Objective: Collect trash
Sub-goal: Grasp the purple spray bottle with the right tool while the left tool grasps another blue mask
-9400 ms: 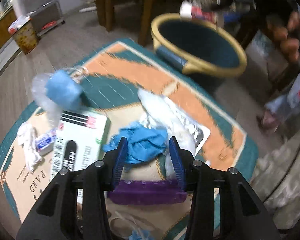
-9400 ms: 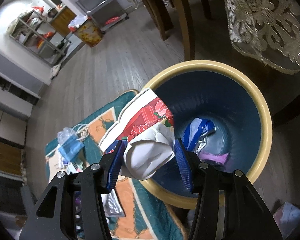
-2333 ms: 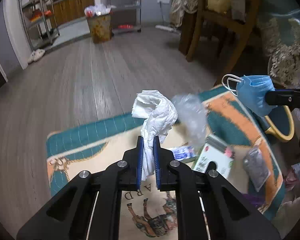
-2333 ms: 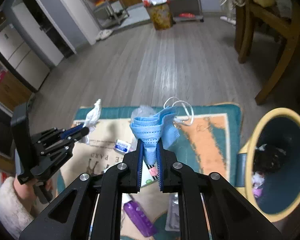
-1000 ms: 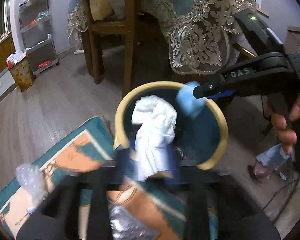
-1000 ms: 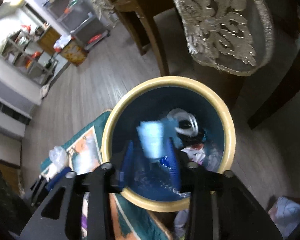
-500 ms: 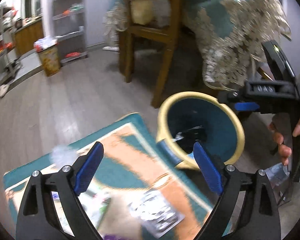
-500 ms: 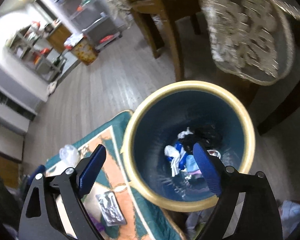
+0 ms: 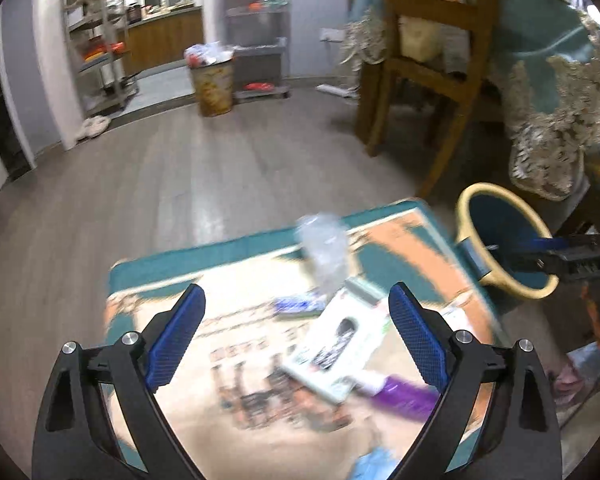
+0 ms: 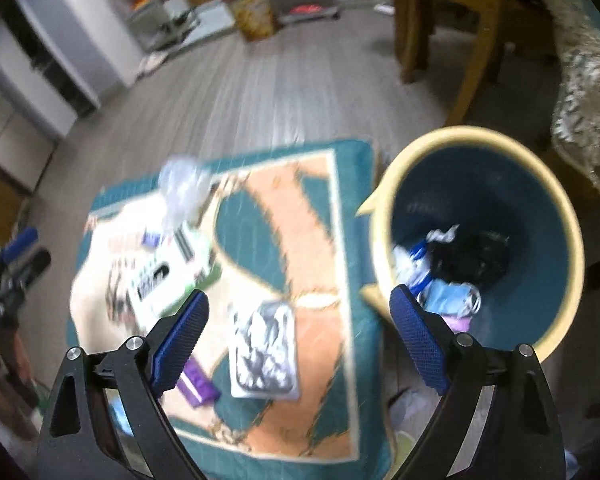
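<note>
Now, left wrist view: left gripper (image 9: 296, 330) is spread wide and empty; the white tissue it pinched a second ago is gone, so that piece is judged binned. It points over the teal-and-orange patterned rug (image 9: 236, 250), well left of the round yellow-rimmed blue bin (image 9: 504, 240). Left of the bin on the rug: crumpled clear plastic wrap (image 9: 324, 248), white-and-green printed carton (image 9: 336, 350), purple plastic bottle (image 9: 400, 394). Motion blur smears the rug print; a blue scrap at the bottom edge is cut off

Right wrist view: right gripper (image 10: 298, 338) is likewise fully parted, holding nothing; the blue mask (image 10: 450, 296) now lies inside the bin (image 10: 384, 216) among dark, unreadable refuse. Silver foil pouch (image 10: 264, 350) lies just left of the bin, carton (image 10: 168, 268) and wrap (image 10: 184, 188) further left. Bottle (image 10: 198, 386) is partly hidden behind a finger. Several pieces remain to collect
</note>
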The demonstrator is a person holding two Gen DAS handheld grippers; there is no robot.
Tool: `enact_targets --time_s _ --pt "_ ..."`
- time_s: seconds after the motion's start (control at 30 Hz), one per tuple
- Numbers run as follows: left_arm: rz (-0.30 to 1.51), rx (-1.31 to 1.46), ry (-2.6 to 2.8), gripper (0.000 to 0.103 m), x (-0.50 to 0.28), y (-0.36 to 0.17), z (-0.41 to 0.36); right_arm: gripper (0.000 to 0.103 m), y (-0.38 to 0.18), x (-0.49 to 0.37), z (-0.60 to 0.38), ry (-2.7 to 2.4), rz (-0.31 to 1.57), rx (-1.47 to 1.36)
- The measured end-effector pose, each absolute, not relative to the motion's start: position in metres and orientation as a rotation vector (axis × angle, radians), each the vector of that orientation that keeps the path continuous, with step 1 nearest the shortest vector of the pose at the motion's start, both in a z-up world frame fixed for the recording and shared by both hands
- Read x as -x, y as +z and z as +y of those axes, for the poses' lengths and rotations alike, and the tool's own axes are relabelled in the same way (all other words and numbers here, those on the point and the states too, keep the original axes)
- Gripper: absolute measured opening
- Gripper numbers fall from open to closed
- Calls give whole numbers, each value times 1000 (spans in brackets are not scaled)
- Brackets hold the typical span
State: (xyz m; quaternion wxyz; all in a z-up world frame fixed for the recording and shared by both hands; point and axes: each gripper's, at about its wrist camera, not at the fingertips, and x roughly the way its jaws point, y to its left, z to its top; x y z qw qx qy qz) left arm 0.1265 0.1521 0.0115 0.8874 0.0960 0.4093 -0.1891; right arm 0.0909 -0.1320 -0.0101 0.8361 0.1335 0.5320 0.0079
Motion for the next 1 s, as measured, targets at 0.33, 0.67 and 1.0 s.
enact_targets --time_s 0.33,0.67,1.0 --pt "906 -305 -451 91 -90 -13 191 92 -41 -84 -60 217 1200 -124" --pt "1046 -449 -700 91 -40 -72 166 79 -68 -88 4 359 1271 64" --pt "1204 -452 -857 33 -25 -106 138 34 -96 -86 29 415 1334 151"
